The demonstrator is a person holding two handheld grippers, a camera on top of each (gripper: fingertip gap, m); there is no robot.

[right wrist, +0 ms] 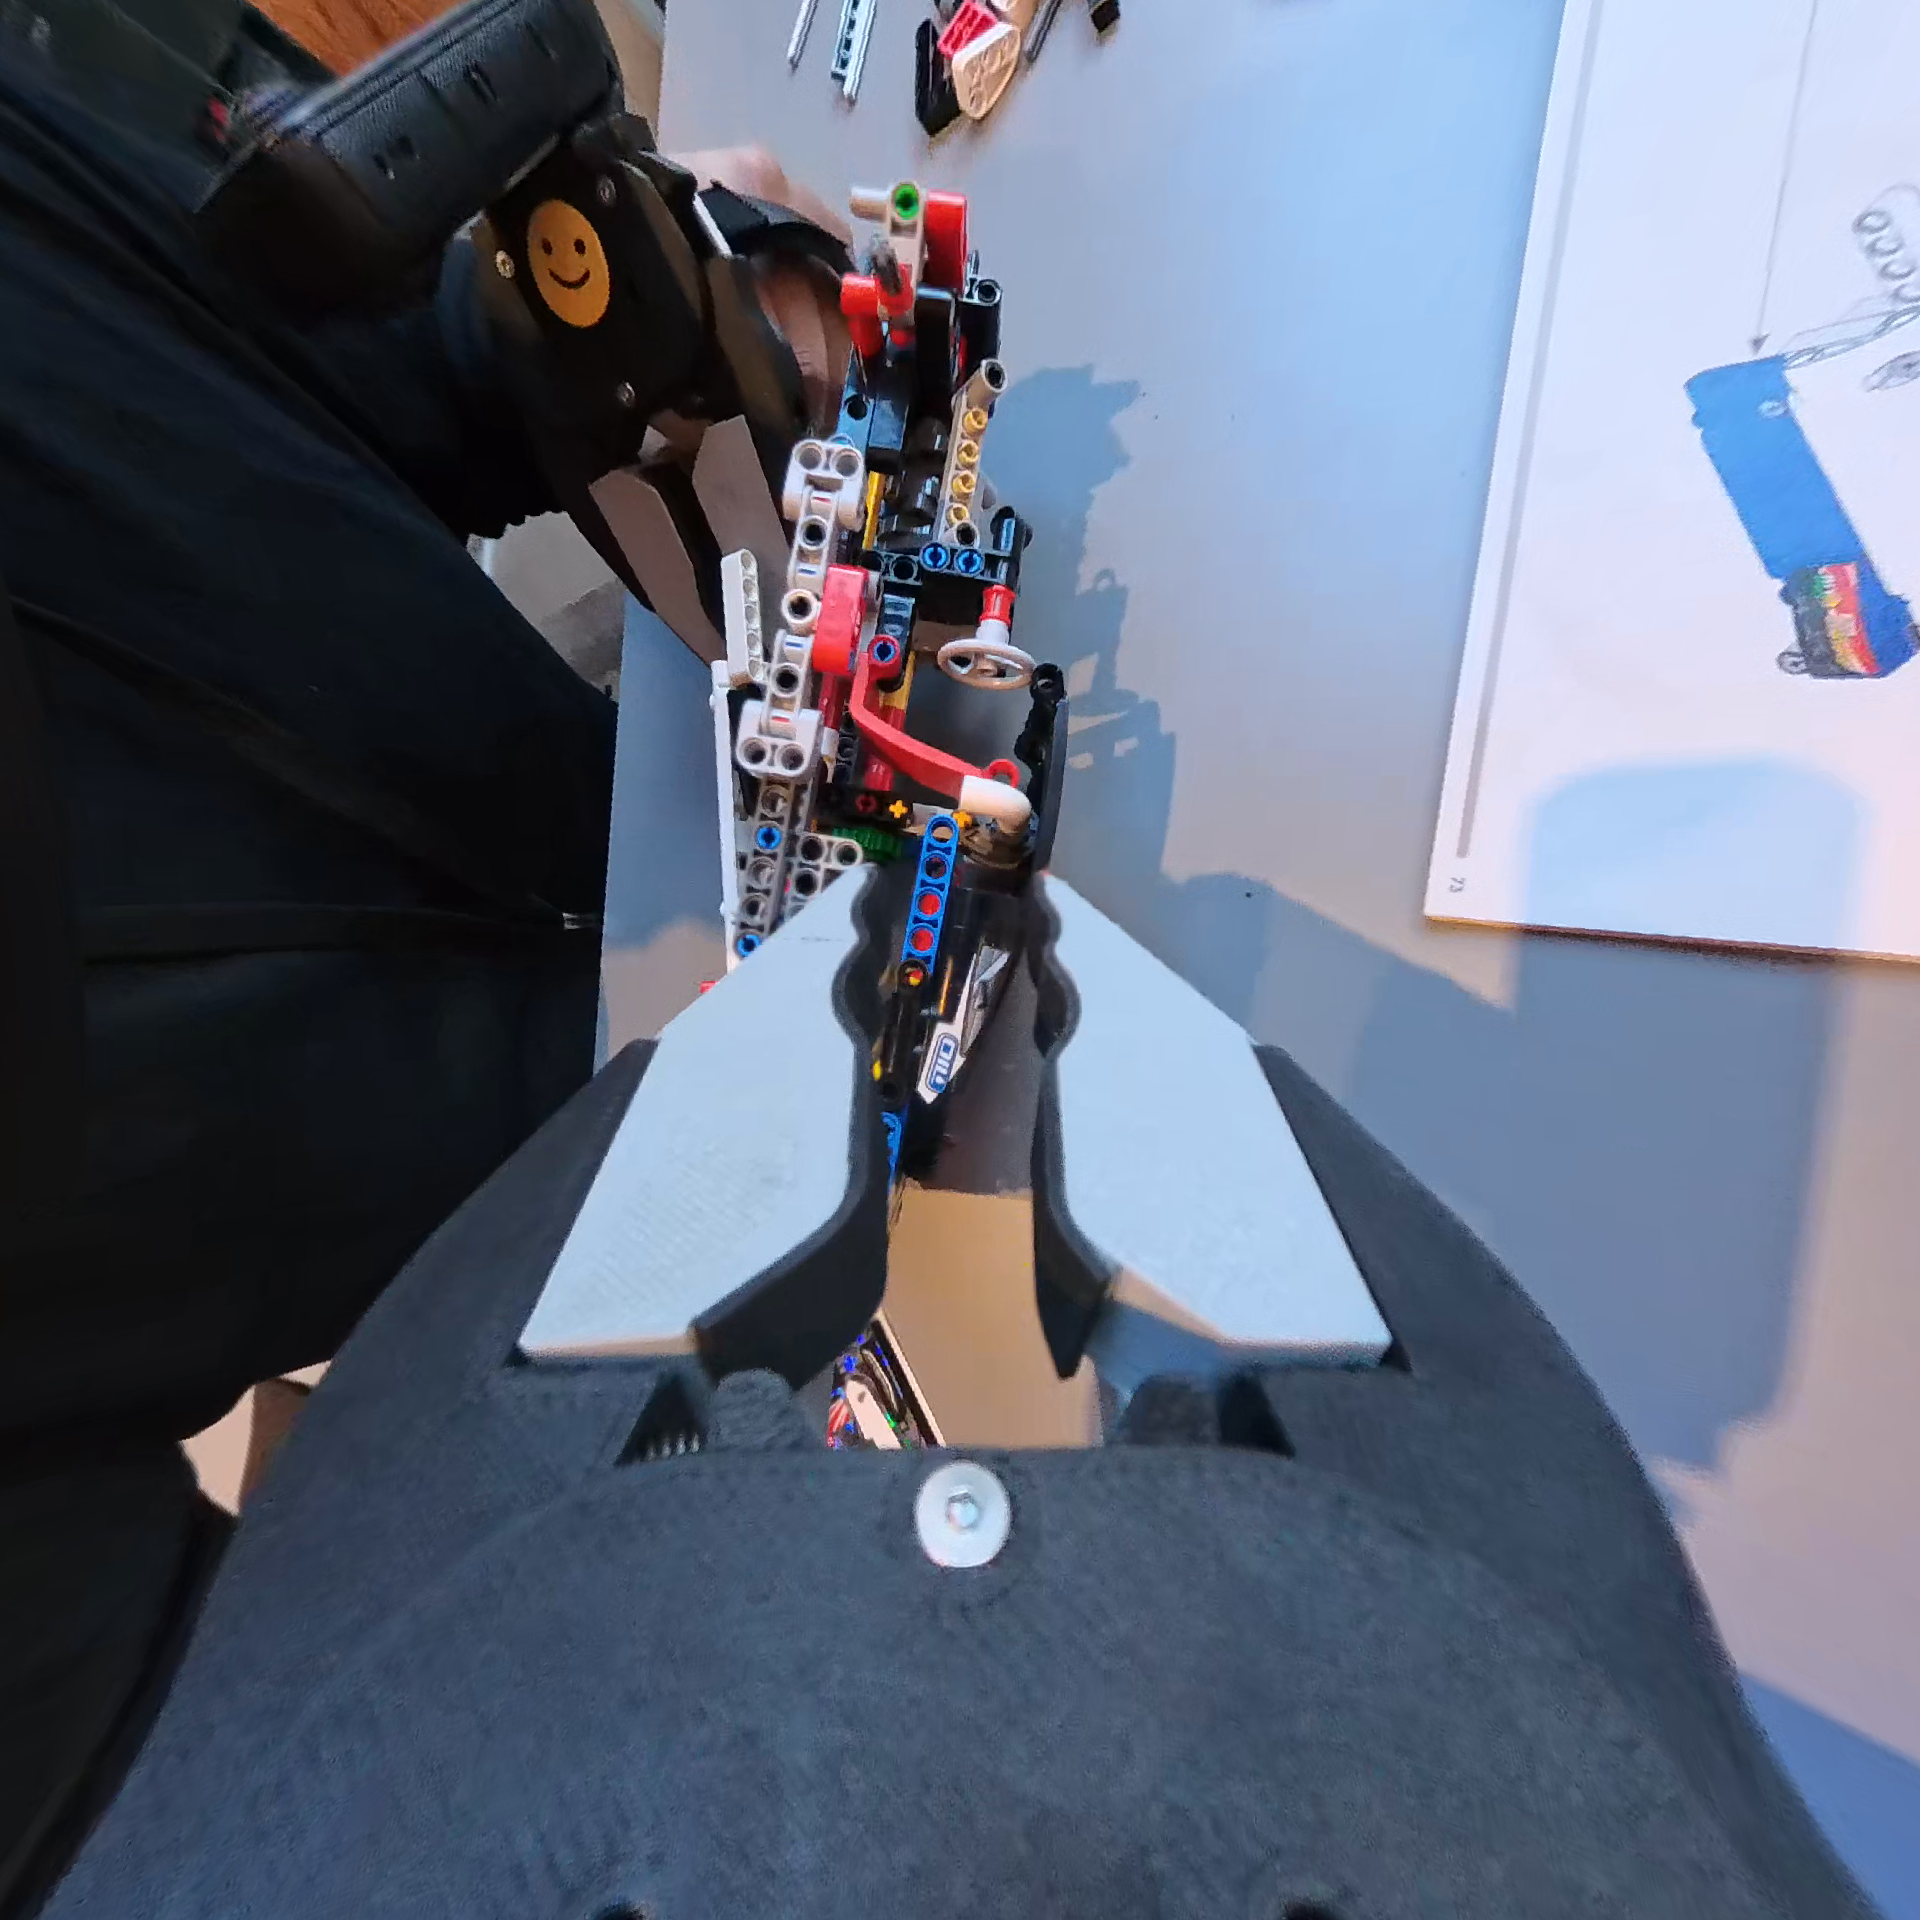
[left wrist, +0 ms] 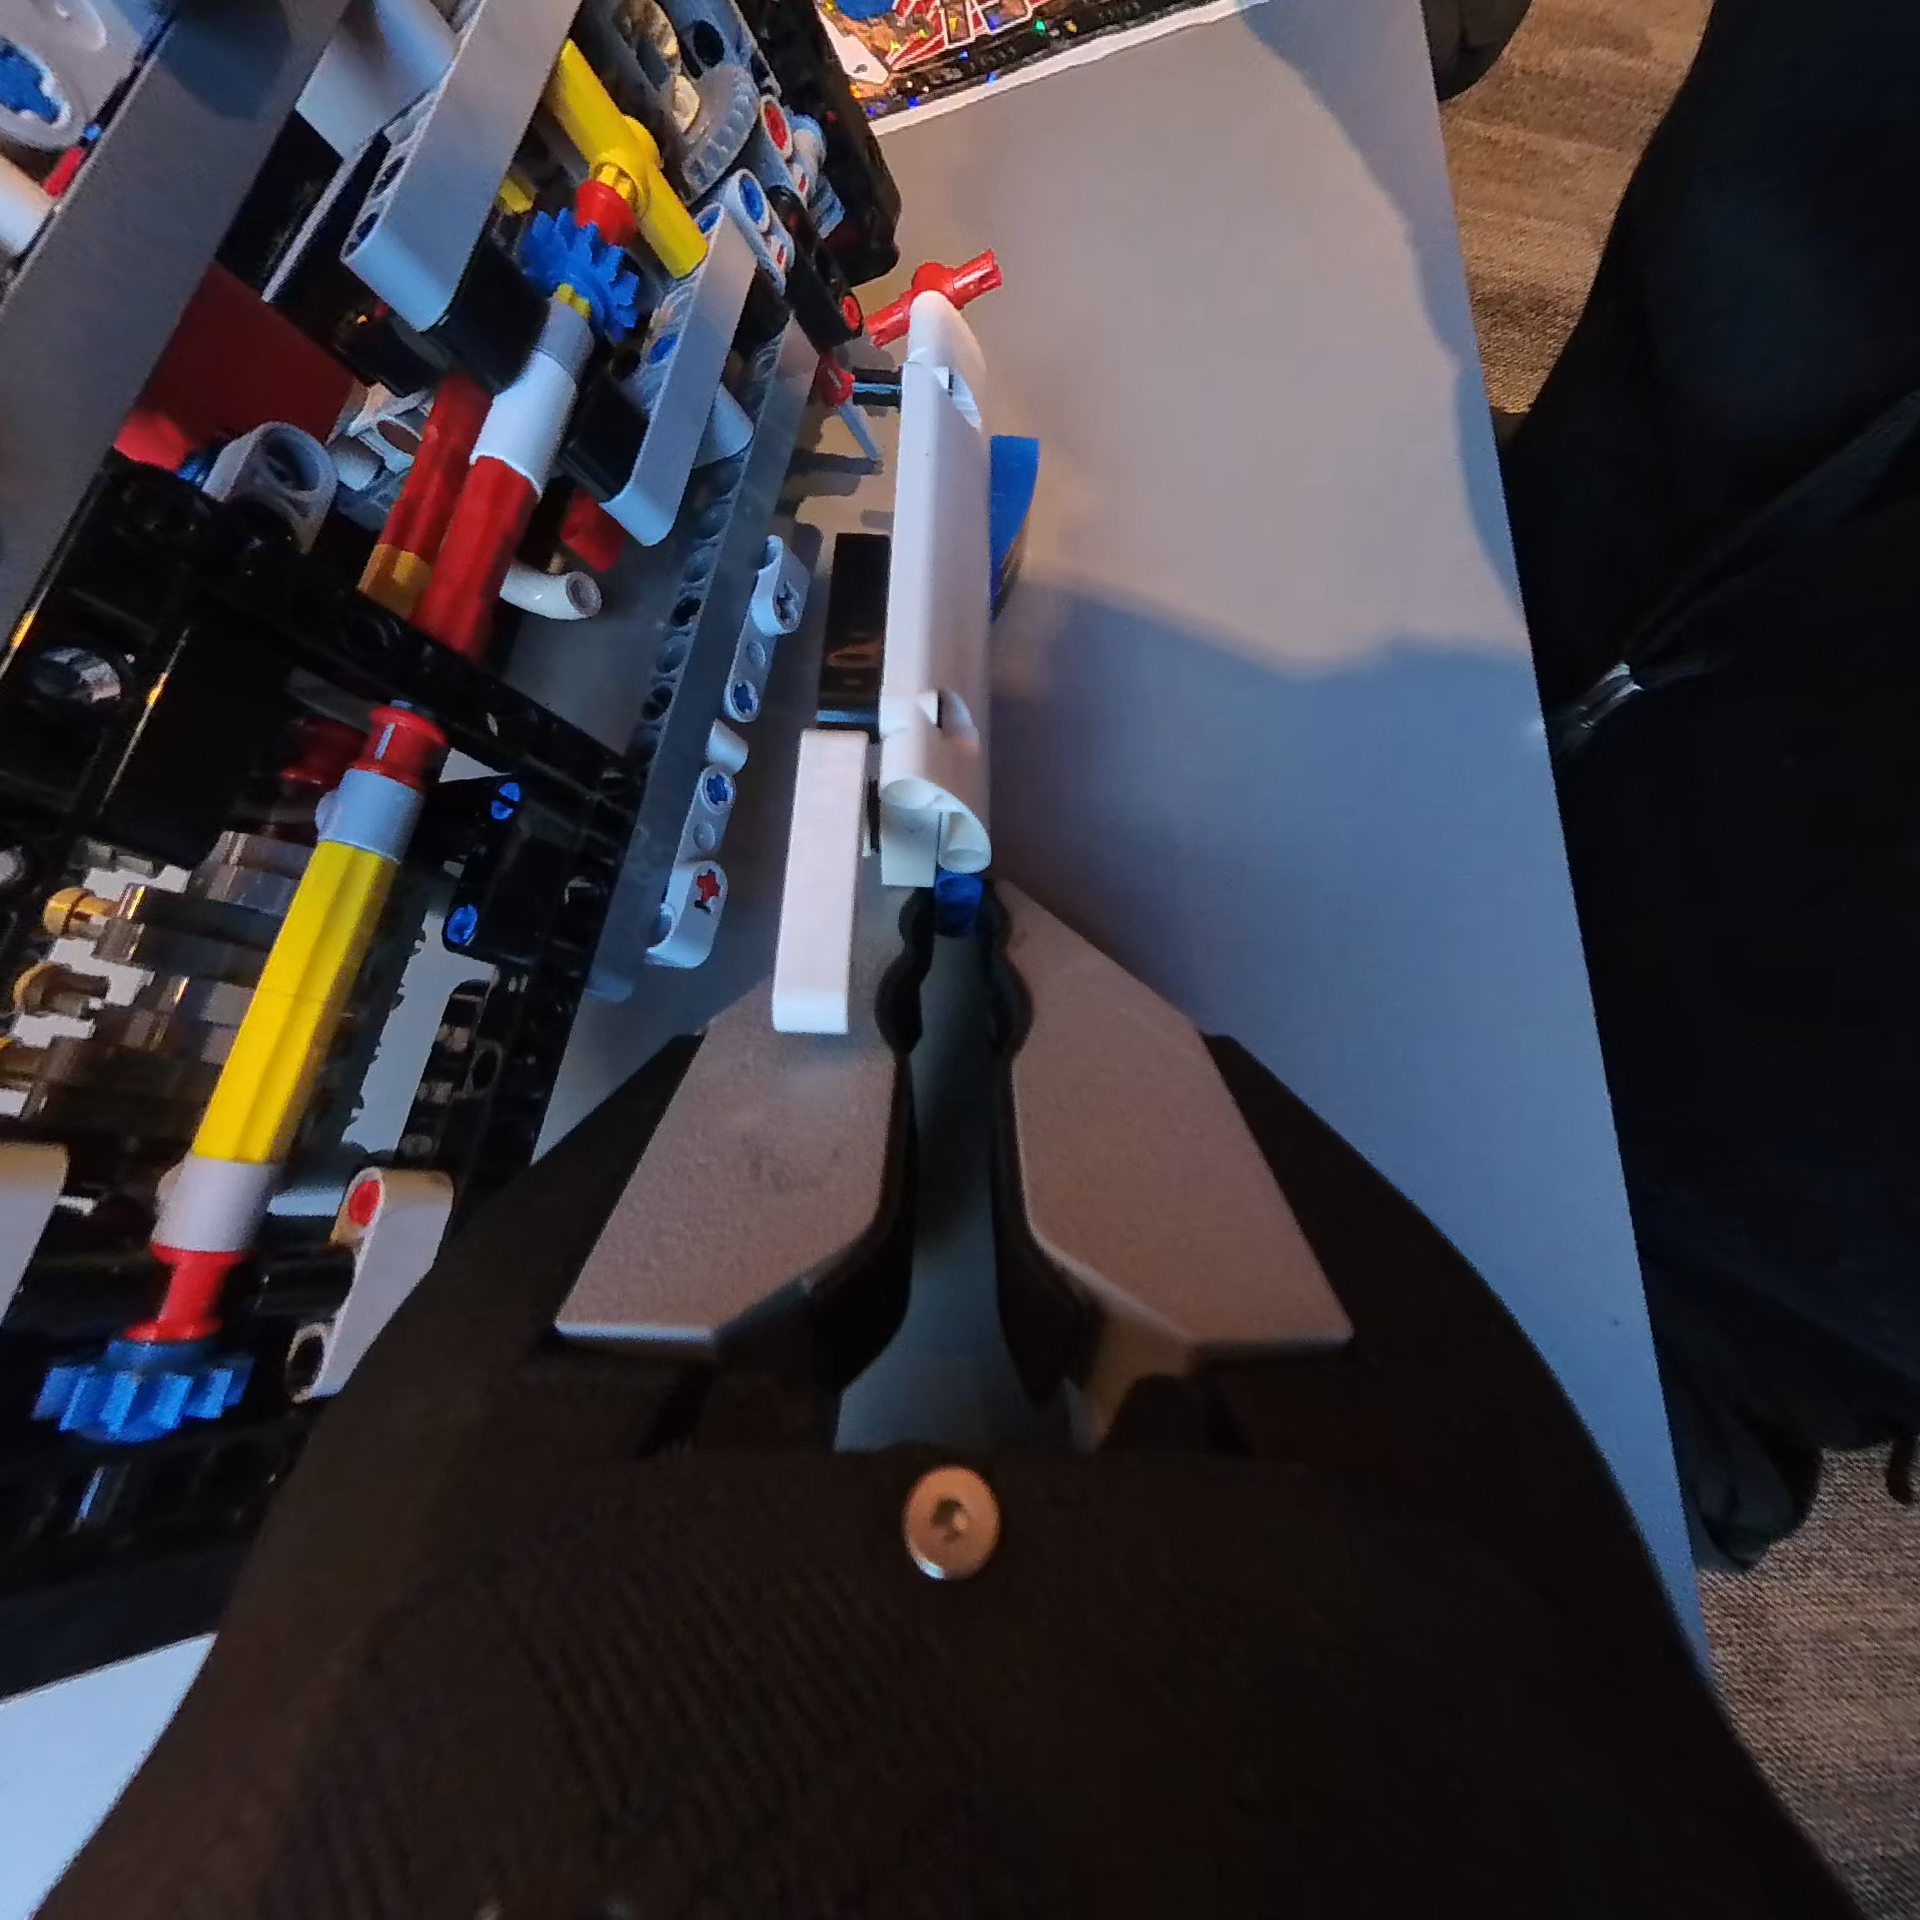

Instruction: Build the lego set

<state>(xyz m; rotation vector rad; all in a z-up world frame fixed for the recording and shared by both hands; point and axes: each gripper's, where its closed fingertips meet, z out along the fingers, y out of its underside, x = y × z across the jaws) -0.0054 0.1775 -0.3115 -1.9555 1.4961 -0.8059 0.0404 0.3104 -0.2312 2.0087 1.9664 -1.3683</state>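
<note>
The half-built lego model [left wrist: 416,540], a frame of black, grey, red and yellow beams and axles with blue gears, fills the left of the left wrist view. My left gripper [left wrist: 958,920] is shut on a blue pin [left wrist: 958,896] at the near end of a long white panel piece [left wrist: 930,571], which lies alongside the model's grey side beam. In the right wrist view my right gripper [right wrist: 951,894] is shut on the near end of the model [right wrist: 894,623], around its blue beam [right wrist: 932,899]. The left gripper [right wrist: 623,343] shows at the model's left side.
The grey table [left wrist: 1247,727] carries an open instruction booklet [right wrist: 1714,468] to the right and several loose parts [right wrist: 966,52] at the far edge. A person's dark clothing [right wrist: 260,727] is along the left. The table edge and carpet [left wrist: 1558,208] are at the right. Across from one pair of fingers to the other is roughly 15 cm.
</note>
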